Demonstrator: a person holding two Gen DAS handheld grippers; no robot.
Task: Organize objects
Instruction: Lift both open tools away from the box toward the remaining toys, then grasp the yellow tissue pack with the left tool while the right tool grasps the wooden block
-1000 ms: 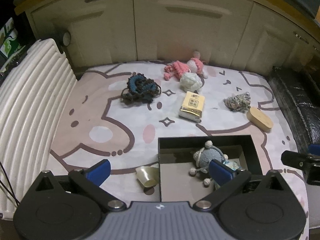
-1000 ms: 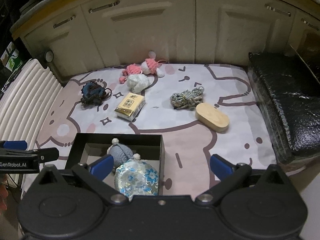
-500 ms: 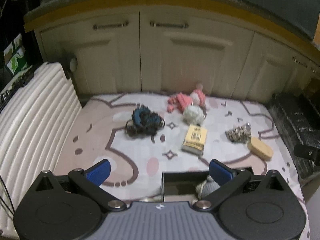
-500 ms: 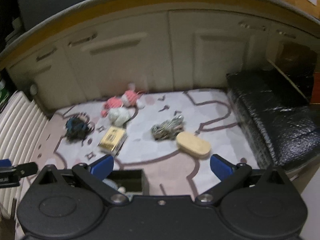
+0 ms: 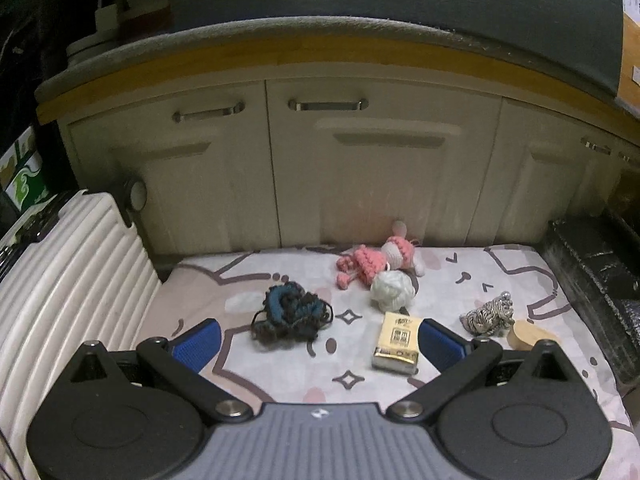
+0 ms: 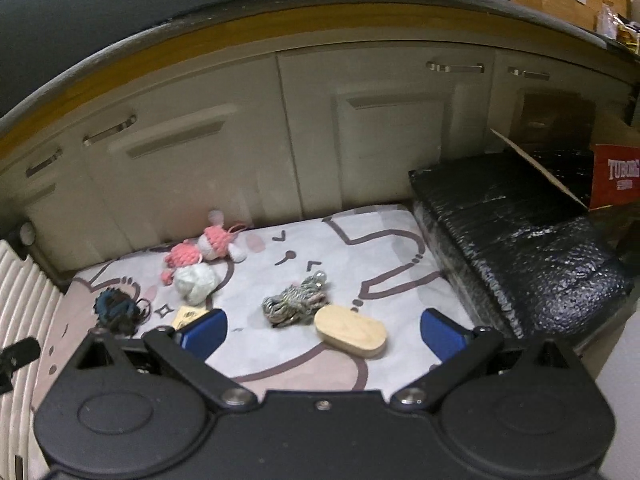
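Loose items lie on a patterned mat (image 5: 448, 276): a pink crochet doll (image 5: 376, 258), a white yarn ball (image 5: 392, 290), a dark blue-brown yarn tangle (image 5: 290, 314), a yellow tissue pack (image 5: 396, 340), a grey braided cord bundle (image 5: 488, 314) and a wooden oval case (image 6: 351, 330). My left gripper (image 5: 318, 344) is open, raised well back from them. My right gripper (image 6: 322, 332) is open too, with the wooden oval case and the cord bundle (image 6: 296, 302) far ahead between its fingers. The black box is out of both views.
Cream cabinet doors (image 5: 376, 176) close off the back under a wooden countertop edge. A white ribbed suitcase (image 5: 60, 280) borders the mat on the left. A black foil-wrapped block (image 6: 516, 248) borders it on the right, with a red carton (image 6: 616, 180) behind.
Both grippers have lifted and tilted upward, pulling back from the black box, which has dropped out of view below. Both stayed open. The objects on the mat have not moved.
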